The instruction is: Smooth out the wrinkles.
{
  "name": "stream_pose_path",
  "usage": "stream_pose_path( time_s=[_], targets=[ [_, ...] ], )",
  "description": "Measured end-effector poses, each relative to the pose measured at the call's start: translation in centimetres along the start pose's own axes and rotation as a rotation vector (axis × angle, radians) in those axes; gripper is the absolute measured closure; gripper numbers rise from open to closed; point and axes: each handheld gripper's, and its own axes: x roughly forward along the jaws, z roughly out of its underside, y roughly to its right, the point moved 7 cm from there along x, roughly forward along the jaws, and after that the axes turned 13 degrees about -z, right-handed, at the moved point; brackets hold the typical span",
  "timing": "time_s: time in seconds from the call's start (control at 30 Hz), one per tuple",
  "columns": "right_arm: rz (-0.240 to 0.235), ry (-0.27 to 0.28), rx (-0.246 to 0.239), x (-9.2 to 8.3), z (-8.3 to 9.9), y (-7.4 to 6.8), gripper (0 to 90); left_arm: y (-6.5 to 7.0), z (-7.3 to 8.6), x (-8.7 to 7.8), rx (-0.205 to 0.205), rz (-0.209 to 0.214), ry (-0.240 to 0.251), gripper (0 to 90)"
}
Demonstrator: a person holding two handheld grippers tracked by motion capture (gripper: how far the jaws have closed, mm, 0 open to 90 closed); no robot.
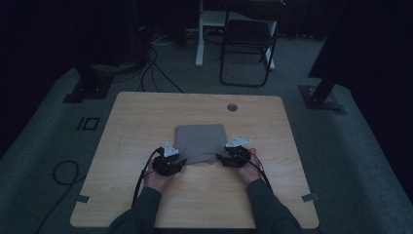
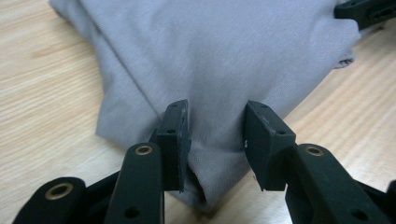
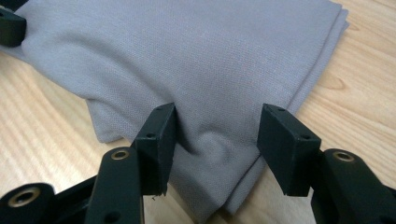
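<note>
- The folded grey cloth (image 1: 201, 142) lies flat mid-surface (image 1: 146, 122), nearer the person than the round grommet hole (image 1: 232, 107).
- The left tool (image 2: 215, 140) straddles the cloth's near left corner, the right tool (image 3: 215, 144) its near right corner; both are released, pads not pressing.
- Best to close on all layers together before lifting, and keep both corners level.
- No writing or labels are readable.

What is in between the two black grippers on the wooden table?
The near edge of the folded grey cloth lies between the left gripper and right gripper, seen in the high view.
</note>
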Motion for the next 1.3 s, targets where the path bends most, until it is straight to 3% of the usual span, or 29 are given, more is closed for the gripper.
stream_pose_path(
  time_s=[0.07,0.2,0.37,0.53,0.7,0.97,1.17,1.3],
  targets=[
    [0.003,0.0,0.003,0.0,0.0,0.0,47.1,-0.6,0.3,0.0,-0.026,-0.004,-0.008,59.9],
    [-0.001,-0.015,0.015,-0.5,0.4,0.0,47.1,-1.2,0.7,-0.4,-0.025,-0.012,-0.011,60.3],
    [0.005,-0.017,0.043,-1.4,1.2,0.7,47.0,-1.7,1.3,-1.0,-0.051,0.01,-0.031,58.8],
    [0.007,-0.004,0.054,-2.4,1.5,0.9,46.5,-3.5,1.0,-2.2,-0.086,0.001,0.037,58.2],
    [0.017,0.05,0.079,-4.4,1.5,1.8,45.7,-6.1,1.6,-2.2,-0.14,-0.053,0.029,57.5],
    [0.08,0.051,0.131,-5.8,3.1,4.1,45.1,-9.8,2.7,-1.4,-0.237,-0.154,-0.002,57.5],
    [0.112,0.053,0.152,-6.3,3.7,5.2,45.0,-11.1,3.2,-1.0,-0.276,-0.187,-0.024,57.4],
    [0.123,0.054,0.158,-6.4,3.9,5.7,44.9,-11.1,3.2,-0.9,-0.273,-0.187,-0.022,57.1]
  ],
)
